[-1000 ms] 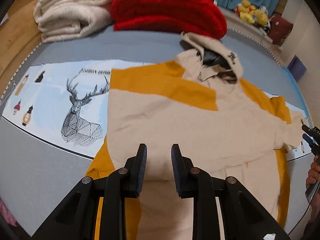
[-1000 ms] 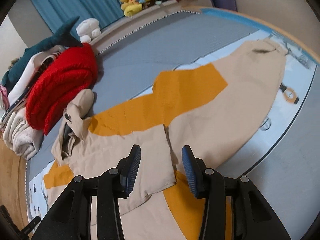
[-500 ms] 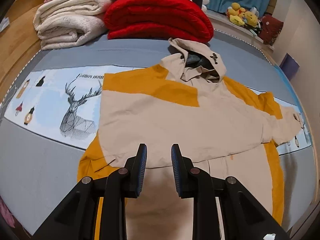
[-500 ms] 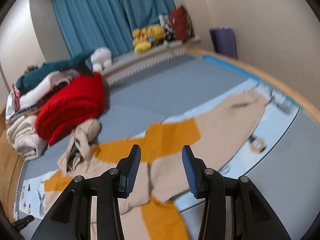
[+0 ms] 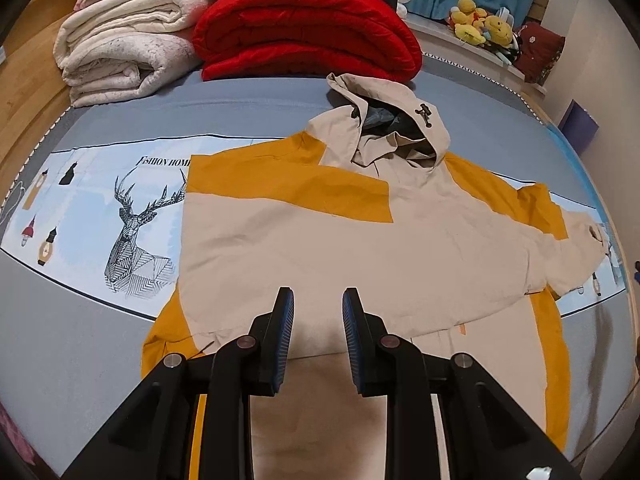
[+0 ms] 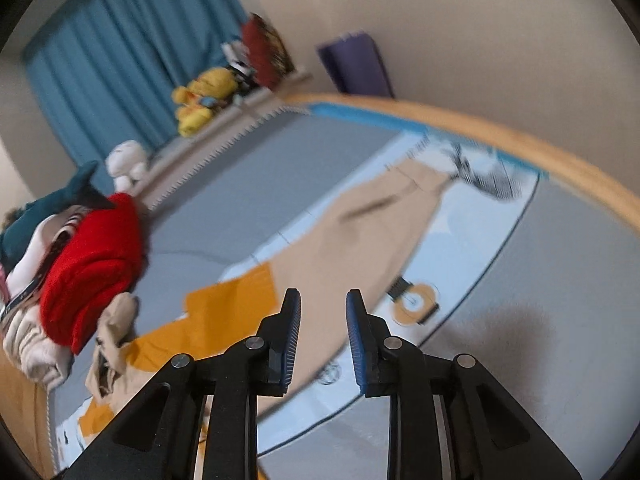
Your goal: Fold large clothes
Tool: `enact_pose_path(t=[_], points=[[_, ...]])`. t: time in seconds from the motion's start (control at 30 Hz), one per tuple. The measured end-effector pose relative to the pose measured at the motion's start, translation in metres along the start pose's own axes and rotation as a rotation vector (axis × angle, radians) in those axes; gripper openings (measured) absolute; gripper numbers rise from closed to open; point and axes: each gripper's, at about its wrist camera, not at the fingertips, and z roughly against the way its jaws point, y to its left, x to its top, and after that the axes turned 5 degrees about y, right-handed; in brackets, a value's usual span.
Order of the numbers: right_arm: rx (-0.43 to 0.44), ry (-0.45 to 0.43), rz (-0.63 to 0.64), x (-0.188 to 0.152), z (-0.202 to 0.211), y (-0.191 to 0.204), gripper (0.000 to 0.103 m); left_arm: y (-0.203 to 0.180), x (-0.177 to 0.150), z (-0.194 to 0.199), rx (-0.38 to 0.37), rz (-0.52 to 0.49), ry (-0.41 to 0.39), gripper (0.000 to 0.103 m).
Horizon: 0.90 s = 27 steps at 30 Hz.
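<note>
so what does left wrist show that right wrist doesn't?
Left wrist only: the deer print on the sheet, the jacket's folded-over sleeve, and the left hand-held gripper, nothing between its fingers.
Right wrist only: the outstretched sleeve, the bed's wooden edge, and the right hand-held gripper, closing on nothing.
Both: jacket hood, red blanket, yellow plush toys.

Beige-and-mustard hooded jacket (image 5: 360,248); red, seemingly quilted, blanket (image 5: 308,36).

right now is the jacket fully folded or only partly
Only partly. One sleeve lies folded across the jacket body; the other sleeve still stretches out sideways, and the hood is unfolded.
</note>
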Motion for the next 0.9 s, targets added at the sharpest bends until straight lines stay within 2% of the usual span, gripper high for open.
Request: enact_pose_path(t=[0.2, 0.37, 0.6, 0.8, 0.9], points=[[0.043, 0.072, -0.056, 0.011, -0.064, -0.029, 0.034, -0.003, 0.001, -0.011, 0.008, -0.009, 0.015, 0.022], [0.016, 0.142, -0.146, 0.018, -0.117, -0.057, 0.037, -0.008, 0.001, -0.021, 0.013, -0.027, 0.029, 0.022], [0.006, 0.179, -0.184, 0.030, -0.165, -0.086, 0.037, -0.009, -0.002, -0.033, 0.035, -0.038, 0.046, 0.022], [0.057, 0.111, -0.253, 0.047, -0.183, -0.096, 0.037, -0.013, -0.002, -0.042, 0.042, -0.063, 0.058, 0.022], [0.045, 0.089, -0.270, 0.052, -0.188, -0.095, 0.036, -0.011, 0.000, -0.044, 0.043, -0.066, 0.060, 0.022]])
